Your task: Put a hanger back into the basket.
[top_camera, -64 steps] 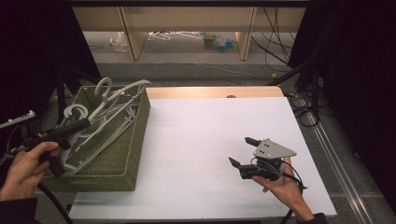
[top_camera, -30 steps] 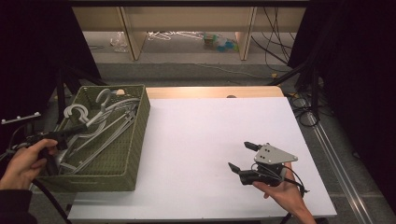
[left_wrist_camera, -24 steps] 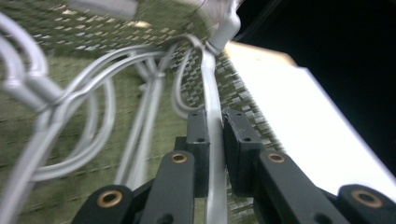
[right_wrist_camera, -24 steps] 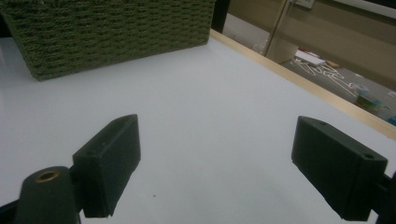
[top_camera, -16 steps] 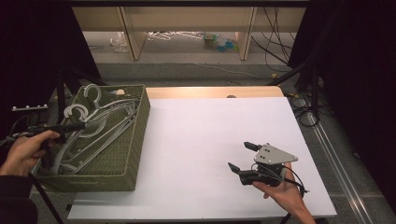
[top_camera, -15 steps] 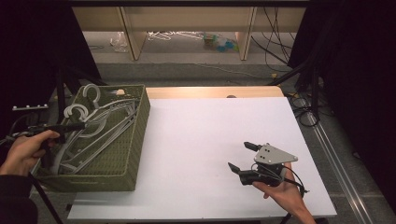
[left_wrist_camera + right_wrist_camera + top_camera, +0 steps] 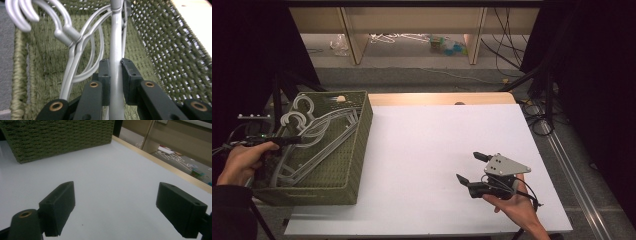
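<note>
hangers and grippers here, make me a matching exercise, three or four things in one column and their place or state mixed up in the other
Things:
1. left gripper
2. right gripper
3. basket
4. grey hangers

Places or states:
A. green woven, stands at the left edge of the white table
B. jaws wide apart, nothing between them, over the bare tabletop
C. piled inside the basket, hooks toward its far end
D. jaws closed on one hanger's bar

Pairs: 1-D, 2-B, 3-A, 4-C
</note>
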